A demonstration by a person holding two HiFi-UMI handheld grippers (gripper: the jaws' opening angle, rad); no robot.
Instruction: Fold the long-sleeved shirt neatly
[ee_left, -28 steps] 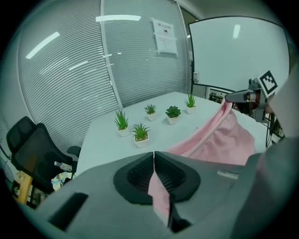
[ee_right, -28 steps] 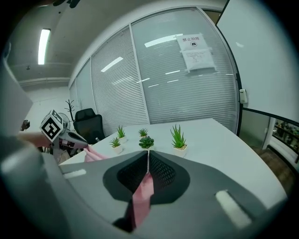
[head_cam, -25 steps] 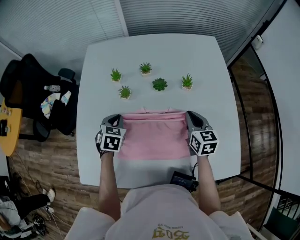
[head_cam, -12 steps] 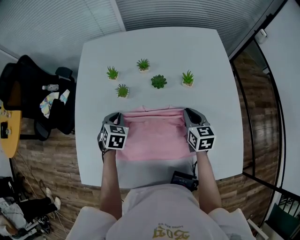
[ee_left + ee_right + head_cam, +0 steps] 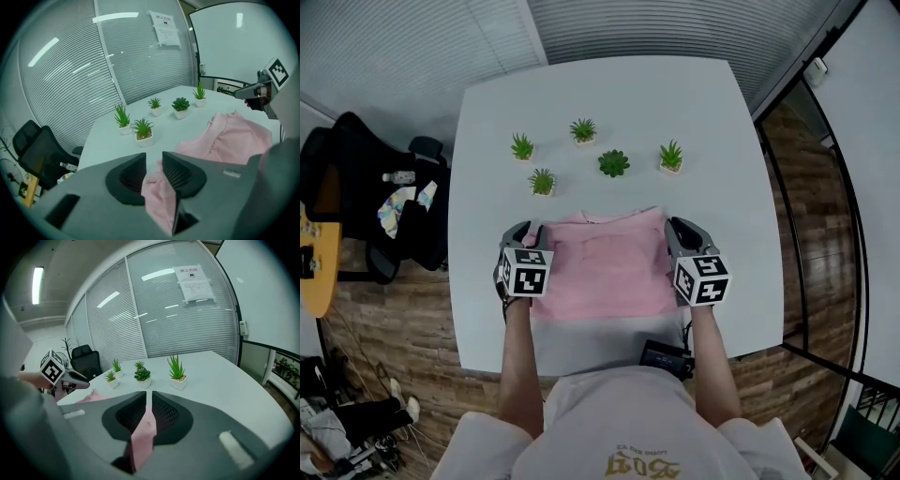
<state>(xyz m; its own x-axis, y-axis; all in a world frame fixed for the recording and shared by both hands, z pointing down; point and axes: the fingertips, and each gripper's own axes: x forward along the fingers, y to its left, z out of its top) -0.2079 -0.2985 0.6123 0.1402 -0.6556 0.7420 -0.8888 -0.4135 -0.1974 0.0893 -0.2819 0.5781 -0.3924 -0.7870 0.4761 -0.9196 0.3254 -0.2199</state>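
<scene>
Pink shirt (image 5: 605, 267): folded, flat on worktop (image 5: 609, 94) near front edge | left tongs (image 5: 153, 161): just opened, released, shirt edge loose between | right tongs (image 5: 148, 399): just easing apart, narrow gap, cloth seemingly unpinched

Person with two hand-held claws: clothing and hardware

Pale, pinkish-white short-sleeved top (image 5: 623, 412). It carries a yellow print (image 5: 630, 465), too small to read. Forearms are bare beyond the top's sleeves. Farthest from the top: left claw (image 5: 526, 229) and right claw (image 5: 678, 225), both with grey matte shells and rounded fingers. Each has a white marker cube on the side nearer the top, left cube (image 5: 525, 274) and right cube (image 5: 701, 279), with black square-pattern markers on the faces. Seen close, each claw has black ribbed pads (image 5: 134, 174) set in dark rounded recesses. Each shell also has a small pale rectangular tab (image 5: 232, 442). The left shell also has a dark rectangular slot (image 5: 65, 206).
</scene>
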